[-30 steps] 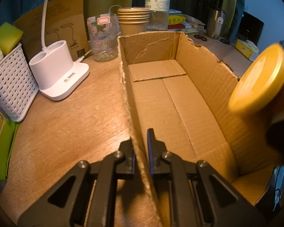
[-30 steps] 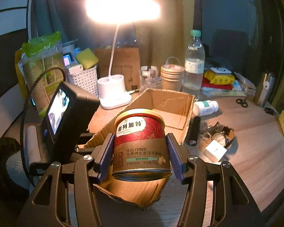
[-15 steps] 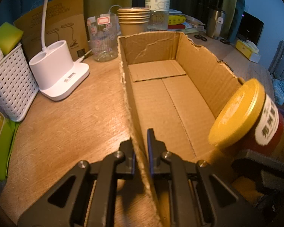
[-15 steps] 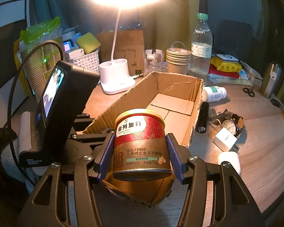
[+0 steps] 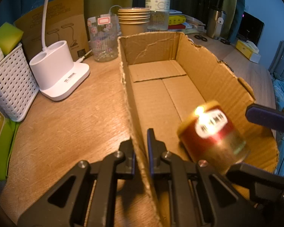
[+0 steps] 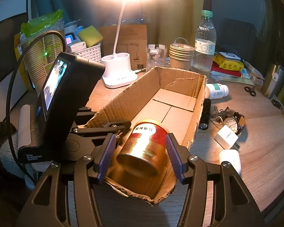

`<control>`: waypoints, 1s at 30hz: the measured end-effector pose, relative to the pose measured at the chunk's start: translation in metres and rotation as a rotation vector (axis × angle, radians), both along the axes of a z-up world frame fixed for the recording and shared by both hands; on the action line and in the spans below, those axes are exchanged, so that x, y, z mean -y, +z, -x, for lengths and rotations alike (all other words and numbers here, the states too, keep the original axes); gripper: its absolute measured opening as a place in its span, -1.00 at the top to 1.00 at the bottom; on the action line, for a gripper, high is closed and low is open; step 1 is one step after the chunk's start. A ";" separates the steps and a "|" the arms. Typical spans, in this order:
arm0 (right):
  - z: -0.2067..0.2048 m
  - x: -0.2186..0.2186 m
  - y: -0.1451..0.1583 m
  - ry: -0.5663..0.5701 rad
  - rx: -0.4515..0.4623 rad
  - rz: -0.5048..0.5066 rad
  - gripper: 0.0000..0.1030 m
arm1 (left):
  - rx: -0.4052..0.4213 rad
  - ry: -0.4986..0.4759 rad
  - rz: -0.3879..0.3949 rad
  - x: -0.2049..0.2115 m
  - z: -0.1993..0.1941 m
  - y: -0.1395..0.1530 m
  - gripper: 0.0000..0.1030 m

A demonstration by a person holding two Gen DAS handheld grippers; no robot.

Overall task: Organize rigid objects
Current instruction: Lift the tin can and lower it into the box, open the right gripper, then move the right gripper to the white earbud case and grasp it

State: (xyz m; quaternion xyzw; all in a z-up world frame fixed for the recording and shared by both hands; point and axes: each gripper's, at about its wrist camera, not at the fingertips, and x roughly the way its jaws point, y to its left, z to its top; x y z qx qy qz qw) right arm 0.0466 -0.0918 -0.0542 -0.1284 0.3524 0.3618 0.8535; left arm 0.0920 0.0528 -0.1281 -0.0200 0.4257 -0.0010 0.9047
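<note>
A long open cardboard box (image 5: 214, 79) lies on the wooden desk. My left gripper (image 5: 141, 132) is shut on the box's left wall near its front end, one finger inside and one outside. A red and gold can (image 6: 143, 147) with a yellow lid sits between the blue pads of my right gripper (image 6: 141, 136), which is shut on it. The can is tipped forward, its bottom facing the camera, and looks blurred. In the left wrist view the can (image 5: 212, 134) hangs low over the near end of the box floor, and one of the right gripper's fingers (image 5: 267, 117) reaches in from the right.
Left of the box stand a white lamp base (image 5: 60, 75), a white basket (image 5: 11, 87), a glass jar (image 5: 104, 37), stacked paper cups (image 5: 133, 20) and a water bottle (image 5: 157, 5). Right of it lie a black flashlight (image 6: 205, 113), a watch (image 6: 232, 121) and a white pill bottle (image 6: 216, 90).
The can has come in over the box's right wall, dropped low into its near end and tipped forward between the pads. My left gripper has kept its hold on the wall without moving.
</note>
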 end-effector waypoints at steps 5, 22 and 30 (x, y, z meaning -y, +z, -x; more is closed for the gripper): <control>0.002 0.001 0.002 0.003 0.007 -0.003 -0.13 | 0.001 0.000 -0.001 0.000 0.000 0.000 0.81; -0.003 0.033 0.026 -0.063 0.057 -0.079 -0.13 | 0.002 0.000 -0.002 0.000 0.000 -0.001 0.81; -0.019 0.063 0.034 -0.168 0.072 -0.107 -0.14 | 0.002 0.000 -0.002 0.000 0.000 -0.001 0.81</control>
